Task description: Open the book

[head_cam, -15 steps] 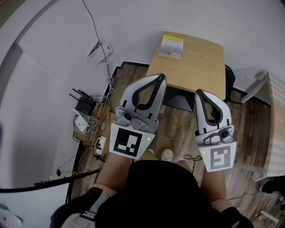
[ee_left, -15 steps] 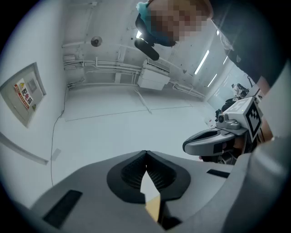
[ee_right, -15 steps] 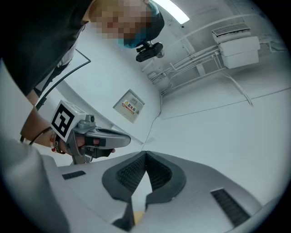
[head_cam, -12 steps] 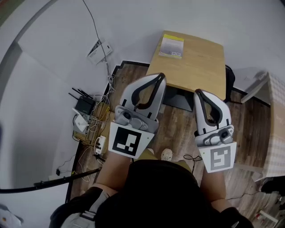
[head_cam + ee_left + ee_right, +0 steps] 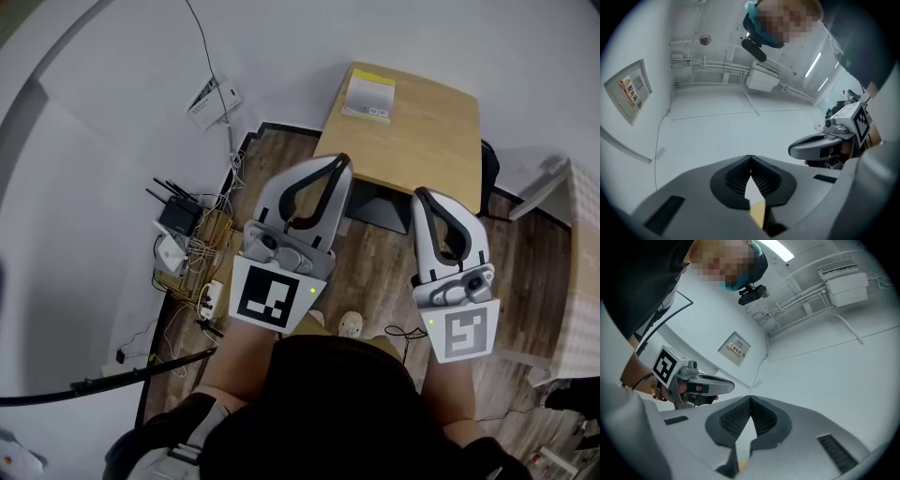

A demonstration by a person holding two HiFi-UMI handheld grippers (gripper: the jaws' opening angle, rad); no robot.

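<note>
Two handheld grippers hover over a wood-plank floor (image 5: 375, 262), both short of the small wooden table (image 5: 427, 141) at the upper right of the head view. The book (image 5: 367, 97) lies flat there on the table's far left corner, well apart from either tool, its cover print too small to read. The left gripper (image 5: 339, 161) has its jaws clenched tip to tip with nothing between them, and the right gripper (image 5: 419, 194) is likewise pressed together and empty. The left gripper's curved fingers cover part of the table's near edge. Marker cubes (image 5: 275, 298) hide the person's hands. A router (image 5: 178, 217) sits among tangled cables (image 5: 202, 267) at left. Both gripper views tilt up at a white wall and ceiling, and the book is out of their sight.
</note>
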